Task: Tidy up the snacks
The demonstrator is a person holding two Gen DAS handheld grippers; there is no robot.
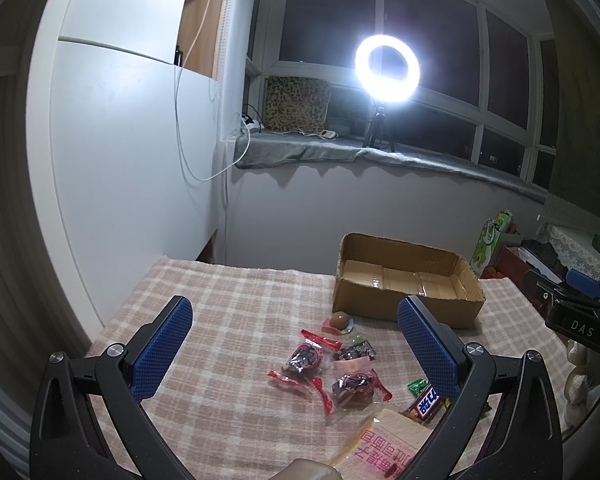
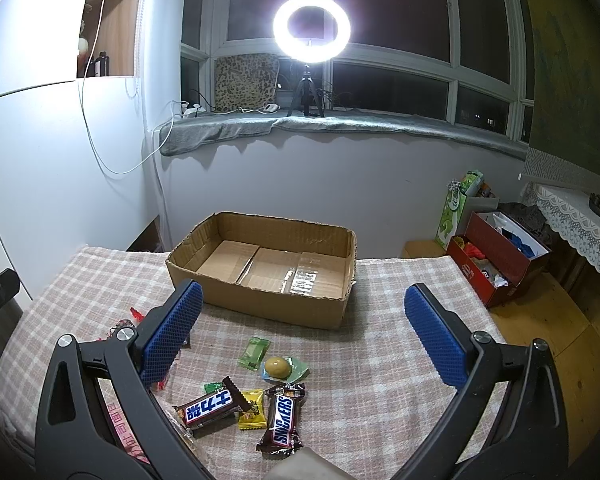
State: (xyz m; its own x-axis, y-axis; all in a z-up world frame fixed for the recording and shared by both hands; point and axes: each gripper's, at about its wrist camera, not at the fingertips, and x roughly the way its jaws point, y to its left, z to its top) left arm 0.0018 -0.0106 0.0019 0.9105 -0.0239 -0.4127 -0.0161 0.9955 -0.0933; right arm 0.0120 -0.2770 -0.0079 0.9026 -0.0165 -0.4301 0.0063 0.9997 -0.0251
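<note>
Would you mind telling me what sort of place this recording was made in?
Probably a room in a home: a padded window ledge, a ring light on a tripod, and a table with a checked cloth holding snacks.

A lit windowsill and floor clutter behind a checked cloth

A glowing ring light point(image 2: 312, 24) stands on a small tripod point(image 2: 305, 94) on the grey-covered windowsill point(image 2: 340, 124), near a leopard-print cushion point(image 2: 246, 82) leaning against the dark window point(image 2: 388, 8). A white cable point(image 2: 96, 136) hangs down the white wall. A plaid tablecloth point(image 2: 388, 364) covers the table. On the wooden floor to the right sit a red box point(image 2: 500, 258) and a green bag point(image 2: 456, 210).
</note>
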